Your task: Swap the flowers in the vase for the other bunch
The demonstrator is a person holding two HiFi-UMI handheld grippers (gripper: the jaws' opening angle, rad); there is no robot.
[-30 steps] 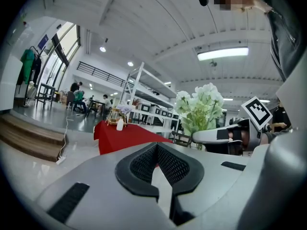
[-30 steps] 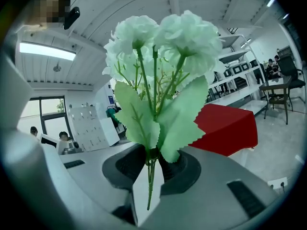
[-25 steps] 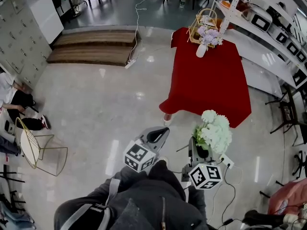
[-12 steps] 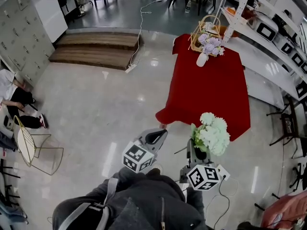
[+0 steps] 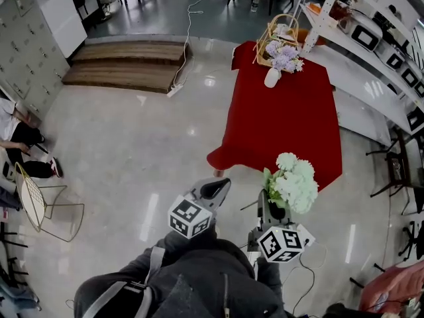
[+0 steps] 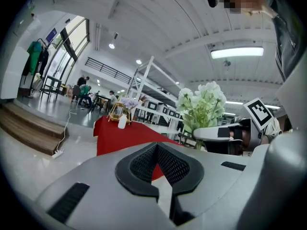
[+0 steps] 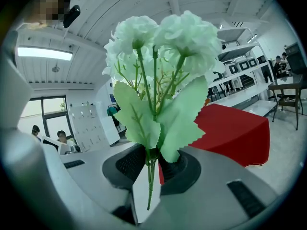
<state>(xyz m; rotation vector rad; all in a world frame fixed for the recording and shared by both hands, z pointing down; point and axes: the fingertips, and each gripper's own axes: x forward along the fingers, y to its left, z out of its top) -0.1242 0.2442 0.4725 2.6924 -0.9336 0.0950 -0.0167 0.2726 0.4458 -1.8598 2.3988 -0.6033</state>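
Observation:
A white vase (image 5: 272, 77) with purple flowers (image 5: 281, 54) stands at the far end of a table draped in red cloth (image 5: 285, 121), beside a gold wire basket (image 5: 279, 31). My right gripper (image 5: 277, 212) is shut on the stems of a bunch of white flowers (image 5: 294, 181), held upright; its own view shows the stems (image 7: 151, 174) pinched between the pads under green leaves. My left gripper (image 5: 217, 189) is shut with nothing in it. Both grippers hang over the floor, short of the table's near edge. The vase (image 6: 123, 121) appears small and far in the left gripper view.
White shelving (image 5: 371, 35) with boxes runs along the right of the table. A wooden step platform (image 5: 122, 63) and a cable (image 5: 187, 42) lie at the back left. A wire chair (image 5: 46, 204) and a seated person (image 5: 16, 141) are at the left. Cables (image 5: 311, 270) trail on the floor at my right.
Both grippers and the white bunch have come a little nearer to the red table; the table sits lower and closer in the head view. Jaws are unchanged.

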